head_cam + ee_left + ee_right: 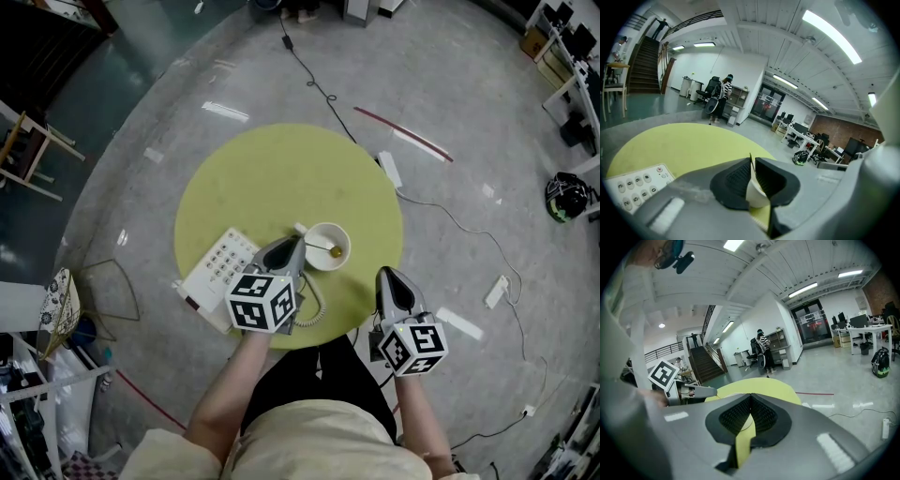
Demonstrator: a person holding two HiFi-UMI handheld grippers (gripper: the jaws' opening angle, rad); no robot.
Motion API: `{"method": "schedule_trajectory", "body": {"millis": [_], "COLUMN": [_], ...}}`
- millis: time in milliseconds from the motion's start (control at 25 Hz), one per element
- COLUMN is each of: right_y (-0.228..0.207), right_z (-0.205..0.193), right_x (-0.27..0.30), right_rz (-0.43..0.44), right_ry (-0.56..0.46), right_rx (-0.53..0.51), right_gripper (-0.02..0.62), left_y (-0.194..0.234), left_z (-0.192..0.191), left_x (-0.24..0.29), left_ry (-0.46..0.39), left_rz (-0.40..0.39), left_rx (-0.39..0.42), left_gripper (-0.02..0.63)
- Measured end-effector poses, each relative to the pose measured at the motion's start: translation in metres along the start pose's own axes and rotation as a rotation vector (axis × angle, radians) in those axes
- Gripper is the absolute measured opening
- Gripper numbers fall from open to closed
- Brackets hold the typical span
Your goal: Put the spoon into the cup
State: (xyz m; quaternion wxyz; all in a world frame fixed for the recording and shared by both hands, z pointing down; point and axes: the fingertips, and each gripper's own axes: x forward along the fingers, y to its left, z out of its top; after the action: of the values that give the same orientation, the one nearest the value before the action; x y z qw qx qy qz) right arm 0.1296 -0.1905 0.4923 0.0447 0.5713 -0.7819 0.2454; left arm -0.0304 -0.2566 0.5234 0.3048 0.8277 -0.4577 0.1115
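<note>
Nearest: right gripper (387,275) over the table's near right edge, aimed slightly down. Its 2 jaws meet at the tips, nothing between them; only table colour shows through the gap behind the tips in the right gripper view (751,397).

Left gripper (299,243) over the table, tips just beside the cup (319,263). Jaws stand a thin slit apart (753,161); the white cup wall (755,194) shows through the slit, and a thin dark sliver sits at its top.

Spoon (330,249) is in the cup: bowl end down inside, handle leaning over the rim toward the left gripper's tips.

White desk phone (217,272) lies left of the cup, apart from it.

All on 1 round yellow-green table (281,178).

Beyond: grey floor, black cable (314,84).
</note>
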Motion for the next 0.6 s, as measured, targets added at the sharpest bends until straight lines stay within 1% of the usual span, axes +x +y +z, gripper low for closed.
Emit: {"method": "schedule_trajectory", "body": {"millis": [200,320,440,600], "right_y": [0.0006,0.0011,0.0017,0.0004], "right_z": [-0.0025,-0.0023,-0.003,-0.0037], "right_x": [0.0004,-0.0004,-0.0001,-0.0018], "right_rz": [0.009,0.012,0.016,0.018], "right_ry": [0.008,0.009,0.007,0.007], "right_rx": [0.002,-0.001,-0.002,0.0], "right_gripper": [0.0,0.0,0.0,0.0], "left_y": [0.0015,0.0014,0.0043,0.0083], "left_z": [-0.0003,-0.001,-0.0029,-0.0063], "left_x": [0.0018,0.0024,0.0026,0.0021], "left_ry": [-0.002,-0.001,0.002,0.011], "left_rz": [0.004,0.012,0.022,0.043], "left_rx": [-0.002,0.007,0.019,0.016], "left_gripper": [0.029,0.057,0.058,0.09]}}
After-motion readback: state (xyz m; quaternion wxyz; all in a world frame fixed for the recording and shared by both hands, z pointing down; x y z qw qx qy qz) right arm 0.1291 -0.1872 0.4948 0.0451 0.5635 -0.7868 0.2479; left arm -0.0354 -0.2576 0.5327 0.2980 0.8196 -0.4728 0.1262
